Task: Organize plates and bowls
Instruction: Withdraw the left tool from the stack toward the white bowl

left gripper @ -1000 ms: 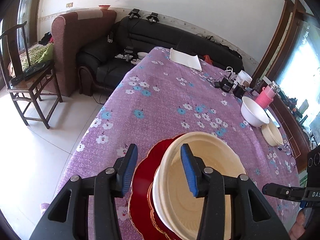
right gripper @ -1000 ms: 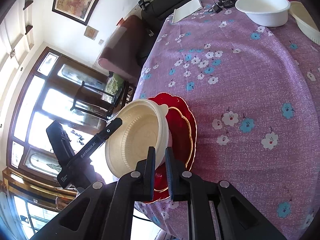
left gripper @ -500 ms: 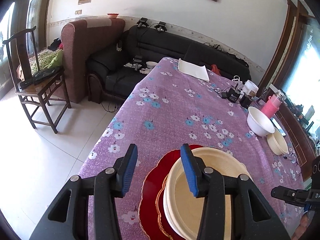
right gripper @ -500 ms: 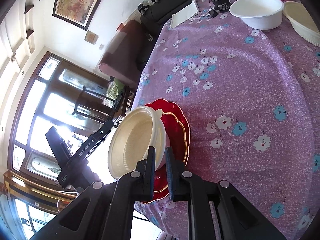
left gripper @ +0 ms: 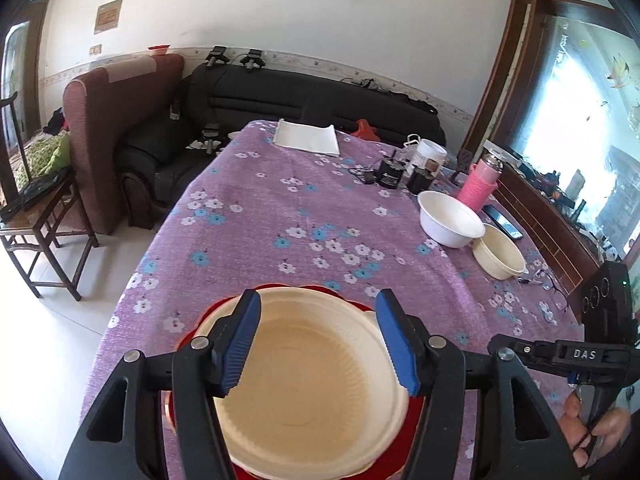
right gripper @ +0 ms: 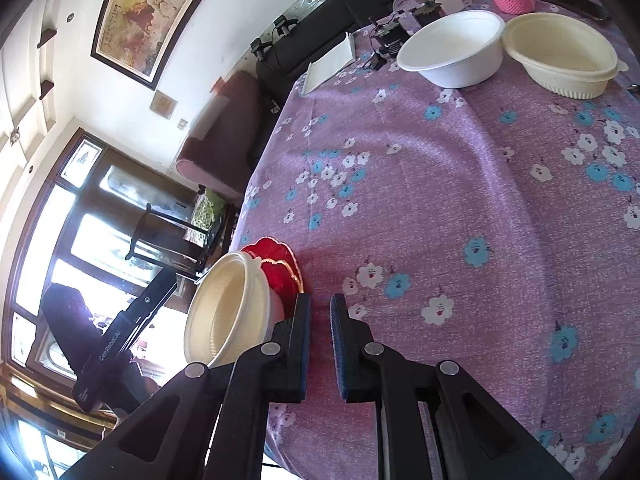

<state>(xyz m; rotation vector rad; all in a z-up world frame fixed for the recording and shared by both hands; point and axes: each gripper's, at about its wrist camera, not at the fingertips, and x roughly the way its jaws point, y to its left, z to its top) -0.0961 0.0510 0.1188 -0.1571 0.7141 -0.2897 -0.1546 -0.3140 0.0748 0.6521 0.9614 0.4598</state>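
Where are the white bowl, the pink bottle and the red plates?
white bowl [left gripper: 450,220], left wrist view, inside hollow.
pink bottle [left gripper: 478,188], left wrist view, knitted sleeve.
red plates [right gripper: 280,270], right wrist view, scalloped rim.

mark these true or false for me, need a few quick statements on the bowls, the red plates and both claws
1. The cream bowl sits on the red plates. True.
2. The left claw is clamped on the cream bowl's rim. False: its jaws are spread wide above the bowl, gripping nothing.
3. The white bowl and a second cream bowl stand side by side at the far end of the table. True.
4. The right claw holds a red plate. False: its jaws are nearly together with nothing between them.
5. The pink bottle lies inside the white bowl. False: it stands upright behind it.
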